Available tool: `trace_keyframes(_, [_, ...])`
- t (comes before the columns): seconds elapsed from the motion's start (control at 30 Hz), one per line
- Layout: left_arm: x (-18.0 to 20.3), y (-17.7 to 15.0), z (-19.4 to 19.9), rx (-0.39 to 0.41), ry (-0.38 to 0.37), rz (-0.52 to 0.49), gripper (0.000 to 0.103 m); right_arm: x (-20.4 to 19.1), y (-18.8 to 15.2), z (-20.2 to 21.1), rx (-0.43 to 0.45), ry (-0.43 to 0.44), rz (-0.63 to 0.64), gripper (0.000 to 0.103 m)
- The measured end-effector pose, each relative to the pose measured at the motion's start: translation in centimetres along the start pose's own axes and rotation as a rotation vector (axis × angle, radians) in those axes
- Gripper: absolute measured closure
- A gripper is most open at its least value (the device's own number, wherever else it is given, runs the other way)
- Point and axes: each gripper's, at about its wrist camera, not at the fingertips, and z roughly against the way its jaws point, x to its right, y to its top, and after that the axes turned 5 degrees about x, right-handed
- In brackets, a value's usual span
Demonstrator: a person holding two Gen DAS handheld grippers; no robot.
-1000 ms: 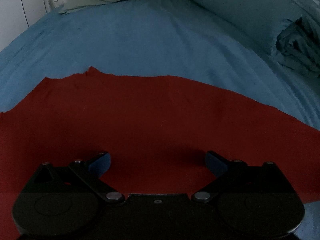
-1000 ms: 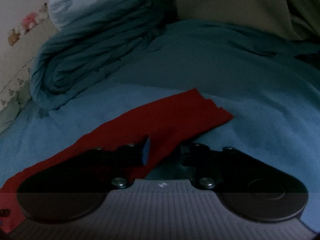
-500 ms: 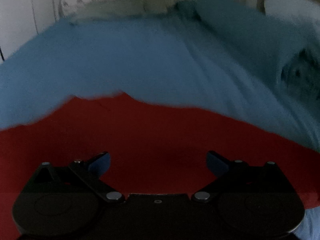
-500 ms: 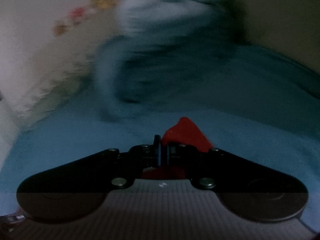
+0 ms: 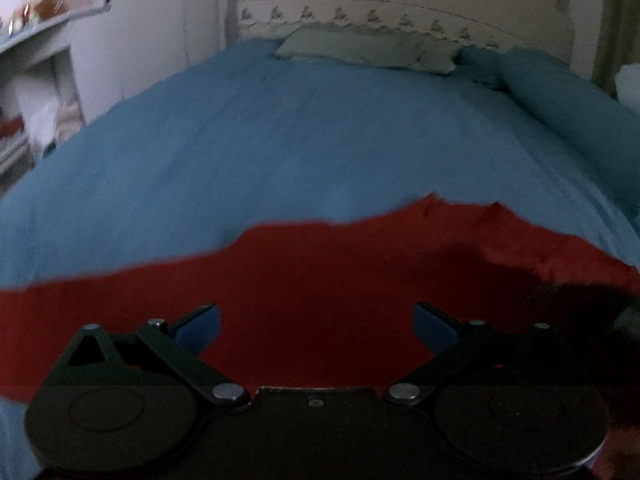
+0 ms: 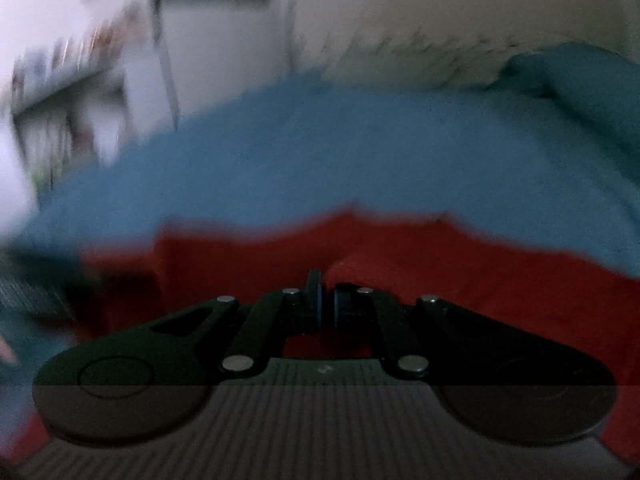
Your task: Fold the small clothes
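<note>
So the flat red cloth garment (image 5: 320, 288) lies spread on the blue-sheeted bed (image 5: 280, 140), long axis running side to side just ahead of both grippers. Right gripper (image 6: 325, 304) has its jaws clenched on a raised bit of red fabric; left gripper (image 5: 316, 320) hangs released over the cloth. I'd guess the right one carries the fold across.

Left gripper (image 5: 316, 326) — jaws wide apart, over red garment (image 5: 320, 280) spread across near edge of blue bed (image 5: 300, 140). Grey-green pillow (image 5: 360, 48) at far edge; teal bolster (image 5: 568, 112) along right edge.
</note>
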Motion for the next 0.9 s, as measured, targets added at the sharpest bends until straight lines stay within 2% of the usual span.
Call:
trace_keyframes(0.07, [-1.4, -1.2, -0.2, -0.020, -0.020, 0.051, 0.000, -1.9, -1.9, -0.8, -0.030, -0.022, 0.073, 0.083])
trace_keyframes(0.13, [-1.4, -1.5, -0.8, -0.039, -0.051, 0.112, 0.000, -3.1, -2.8, -0.9, -0.018, -0.042, 0.129, 0.081])
trace_keyframes(0.2, [-1.7, -0.8, -1.6, -0.082, -0.084, 0.151, 0.000, -3.0, -3.1, -0.4, -0.009, -0.042, 0.141, 0.074])
trace_keyframes(0.23, [-1.2, -0.5, -1.5, -0.082, -0.099, 0.156, 0.000, -3.0, -3.1, -0.3, -0.009, -0.041, 0.150, 0.053])
trace_keyframes(0.27, [-0.2, -0.4, -1.1, -0.073, -0.122, 0.149, 0.000, -3.1, -3.0, -0.1, -0.018, -0.035, 0.169, 0.025])
trace_keyframes(0.33, [1.1, -0.1, -0.9, -0.064, -0.145, 0.108, 0.000, -2.9, -3.5, 1.7, 0.006, -0.045, 0.211, 0.005])
trace_keyframes(0.4, [2.4, 0.0, -0.3, -0.045, -0.156, 0.054, 0.000, -2.5, -4.3, 4.4, 0.040, -0.048, 0.248, 0.005])
trace_keyframes(0.47, [4.4, 0.0, -0.1, -0.034, -0.176, -0.028, 0.000, -1.5, -5.1, 6.5, 0.037, -0.058, 0.237, 0.005])
trace_keyframes(0.57, [8.4, -0.5, 0.1, 0.023, -0.197, -0.212, 0.000, 1.2, -6.0, 9.6, 0.044, -0.065, 0.120, 0.005])
trace_keyframes(0.6, [10.0, -0.8, -0.1, 0.048, -0.187, -0.290, 0.000, 2.2, -6.3, 10.4, 0.046, -0.062, 0.066, 0.005])
trace_keyframes(0.67, [12.3, -1.3, -1.0, 0.062, -0.172, -0.380, 0.002, 3.7, -6.8, 11.5, 0.033, -0.051, -0.027, 0.005])
trace_keyframes(0.77, [13.9, -1.3, -2.8, 0.056, -0.185, -0.400, 0.021, 5.2, -7.4, 12.5, 0.022, -0.046, -0.110, 0.005])
trace_keyframes(0.8, [14.3, -1.2, -3.5, 0.055, -0.190, -0.397, 0.023, 5.5, -7.4, 12.8, 0.025, -0.051, -0.112, 0.005])
trace_keyframes(0.9, [15.5, -1.0, -4.9, 0.048, -0.208, -0.424, 0.041, 6.4, -7.7, 12.8, 0.013, -0.070, -0.115, 0.005])
